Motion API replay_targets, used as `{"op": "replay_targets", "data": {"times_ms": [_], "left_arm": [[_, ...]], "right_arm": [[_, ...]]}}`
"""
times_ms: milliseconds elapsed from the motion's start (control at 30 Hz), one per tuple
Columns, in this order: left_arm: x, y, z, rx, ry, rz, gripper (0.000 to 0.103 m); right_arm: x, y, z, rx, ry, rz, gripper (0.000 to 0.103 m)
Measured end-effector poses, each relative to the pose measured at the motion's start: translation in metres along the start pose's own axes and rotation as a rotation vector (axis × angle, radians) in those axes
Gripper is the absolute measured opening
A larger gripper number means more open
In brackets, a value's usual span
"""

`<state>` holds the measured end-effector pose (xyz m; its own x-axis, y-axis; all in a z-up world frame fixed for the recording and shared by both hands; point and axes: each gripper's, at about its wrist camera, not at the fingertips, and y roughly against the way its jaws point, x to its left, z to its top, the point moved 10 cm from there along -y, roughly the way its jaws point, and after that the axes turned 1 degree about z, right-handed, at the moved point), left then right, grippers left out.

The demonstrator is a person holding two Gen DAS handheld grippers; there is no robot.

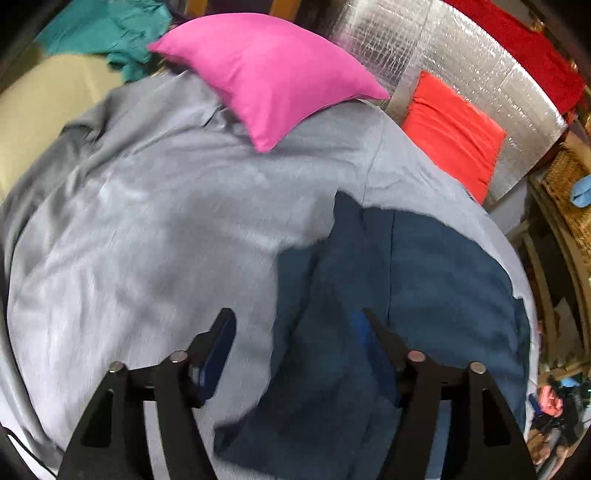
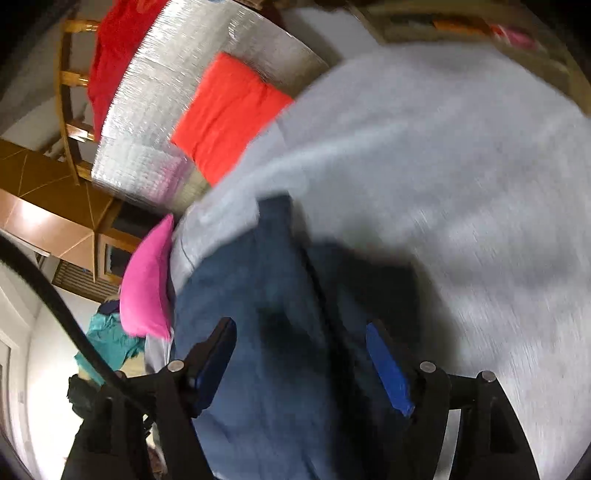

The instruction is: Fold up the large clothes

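Note:
A dark blue garment [image 1: 424, 288] lies rumpled on a grey bed sheet [image 1: 147, 221]. My left gripper [image 1: 297, 317] is open above the garment's left edge, nothing between its blue-padded fingers. In the blurred right wrist view the same blue garment [image 2: 258, 314] lies on the grey sheet [image 2: 461, 166]. My right gripper [image 2: 301, 326] is open just above the garment, fingers apart on either side of a dark fold, and holds nothing.
A pink pillow [image 1: 266, 74] and a red pillow [image 1: 454, 136] lie at the head of the bed against a silver quilted headboard [image 1: 480, 66]. A teal cloth [image 1: 110, 33] lies at the far left. A wicker basket [image 1: 569, 184] stands at the right.

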<state>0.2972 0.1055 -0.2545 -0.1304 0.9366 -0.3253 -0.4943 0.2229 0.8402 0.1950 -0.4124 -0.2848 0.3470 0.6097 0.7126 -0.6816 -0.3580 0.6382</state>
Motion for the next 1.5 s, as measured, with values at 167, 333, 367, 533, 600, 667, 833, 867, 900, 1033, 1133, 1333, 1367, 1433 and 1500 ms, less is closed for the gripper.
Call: {"op": "replay_targets", "data": {"times_ms": [167,333,367,533,600,667,833,867,900,1033,1133,1333,1367,1433,1500], "left_arm": [[0.032,-0.008,-0.044,0.084,0.059,0.018,0.072],[0.024,-0.018,-0.057,0.086,0.047,-0.088,0.072],[0.021,-0.022,-0.058,0.093,0.039,-0.103,0.070],[0.011,-0.032,-0.062,0.091,-0.032,-0.069,0.056],[0.010,-0.031,-0.062,0.086,-0.044,-0.056,0.055],[0.010,-0.031,-0.062,0.083,-0.028,-0.057,0.055],[0.011,-0.014,-0.069,0.052,-0.053,-0.021,0.061],[0.011,-0.006,-0.071,0.041,-0.062,-0.011,0.062],[0.012,0.000,-0.072,0.029,-0.065,-0.010,0.062],[0.004,0.038,-0.078,-0.078,-0.063,-0.099,0.072],[-0.010,0.057,-0.095,-0.108,-0.081,-0.193,0.080],[-0.020,0.029,-0.127,0.064,0.028,-0.285,0.080],[-0.021,0.024,-0.128,0.076,0.048,-0.289,0.080],[-0.022,0.018,-0.132,0.093,0.090,-0.292,0.080],[-0.020,0.007,-0.133,0.119,0.146,-0.299,0.080]], "right_arm": [[-0.022,0.007,-0.037,0.065,-0.021,-0.027,0.076],[-0.034,-0.010,-0.057,0.115,-0.012,-0.068,0.080],[-0.031,-0.010,-0.055,0.099,0.018,-0.059,0.080],[-0.004,-0.022,-0.056,0.080,0.117,-0.043,0.056],[0.011,-0.017,-0.052,0.033,0.173,-0.040,0.054],[0.023,-0.009,-0.047,-0.014,0.200,-0.013,0.054],[-0.005,-0.017,-0.056,0.053,0.133,-0.130,0.063],[-0.004,-0.009,-0.056,0.047,0.104,-0.111,0.063],[-0.002,0.002,-0.055,0.014,0.090,-0.095,0.068],[0.007,0.049,-0.057,-0.114,0.058,-0.002,0.077],[0.015,0.071,-0.075,-0.135,0.028,0.113,0.082],[0.037,0.043,-0.126,0.042,-0.035,0.245,0.083],[0.039,0.033,-0.130,0.058,-0.047,0.247,0.083],[0.039,0.016,-0.136,0.086,-0.082,0.248,0.083],[0.040,-0.001,-0.137,0.104,-0.109,0.234,0.083]]}}
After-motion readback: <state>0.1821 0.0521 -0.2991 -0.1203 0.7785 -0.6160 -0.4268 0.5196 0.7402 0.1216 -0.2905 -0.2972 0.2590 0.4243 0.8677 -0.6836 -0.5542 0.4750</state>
